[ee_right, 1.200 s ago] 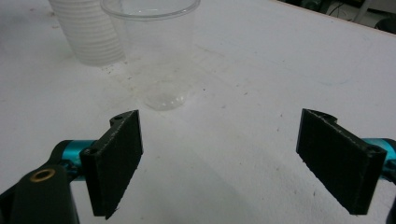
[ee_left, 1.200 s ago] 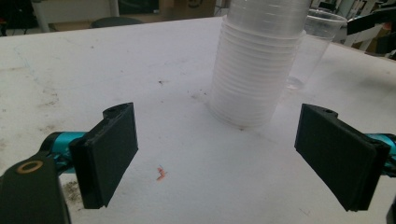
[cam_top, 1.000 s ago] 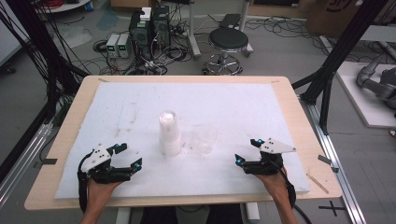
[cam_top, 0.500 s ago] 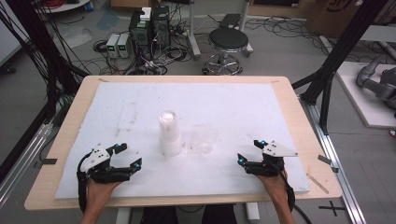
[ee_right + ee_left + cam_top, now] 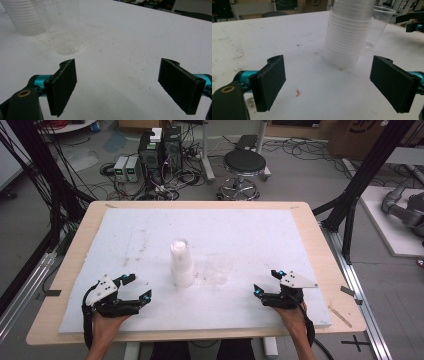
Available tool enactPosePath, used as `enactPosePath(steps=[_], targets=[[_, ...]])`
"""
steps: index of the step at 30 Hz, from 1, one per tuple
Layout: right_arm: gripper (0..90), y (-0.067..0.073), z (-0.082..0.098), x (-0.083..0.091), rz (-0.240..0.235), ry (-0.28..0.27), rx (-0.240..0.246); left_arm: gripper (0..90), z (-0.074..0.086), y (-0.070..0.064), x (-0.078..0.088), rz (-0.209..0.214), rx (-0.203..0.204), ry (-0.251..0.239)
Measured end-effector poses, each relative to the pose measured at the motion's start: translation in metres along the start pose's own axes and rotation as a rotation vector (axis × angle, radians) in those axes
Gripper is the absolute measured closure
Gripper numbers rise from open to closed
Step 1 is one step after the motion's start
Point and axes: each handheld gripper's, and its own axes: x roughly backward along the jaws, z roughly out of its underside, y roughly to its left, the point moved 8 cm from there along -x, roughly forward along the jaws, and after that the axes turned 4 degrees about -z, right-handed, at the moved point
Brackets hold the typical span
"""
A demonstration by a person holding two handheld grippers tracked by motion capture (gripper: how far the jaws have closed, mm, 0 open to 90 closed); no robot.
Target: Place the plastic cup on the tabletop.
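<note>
A stack of cups [image 5: 181,262] is standing straight up on the white counter [image 5: 260,232], with one clear cup [image 5: 218,268] just beside it. The stack is sitting ahead of the left hand-held gripper [image 5: 134,288], which is nearer to it. The clear cup is lying closer to the right hand-held gripper [image 5: 267,282]. Both are gaping wide and holding nothing. The left gripper view is showing the stack's ribbed rims [image 5: 347,37] up close.

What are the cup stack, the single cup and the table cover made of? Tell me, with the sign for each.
Cup stack: likely thin clear plastic, glossy; nested rims show through as milky rings.
Single cup: same plastic, it seems; the surface behind shows straight through its wall.
Table cover: white matte sheet, perhaps foam board; scuffed and speckled, with a thick edge over the wooden tabletop.
</note>
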Motion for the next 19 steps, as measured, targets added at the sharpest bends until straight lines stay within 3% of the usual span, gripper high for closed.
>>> enactPosePath(steps=[11, 19], targets=[[15.3, 0.0005, 0.0011, -0.0001, -0.002, 0.005, -0.015, 13.1, 0.0001, -0.0002, 0.0000, 0.000, 0.000, -0.001], [15.3, 0.0018, 0.0012, 0.0005, -0.006, -0.003, 0.000, 13.1, -0.0001, 0.0000, 0.0003, -0.002, 0.003, -0.007]])
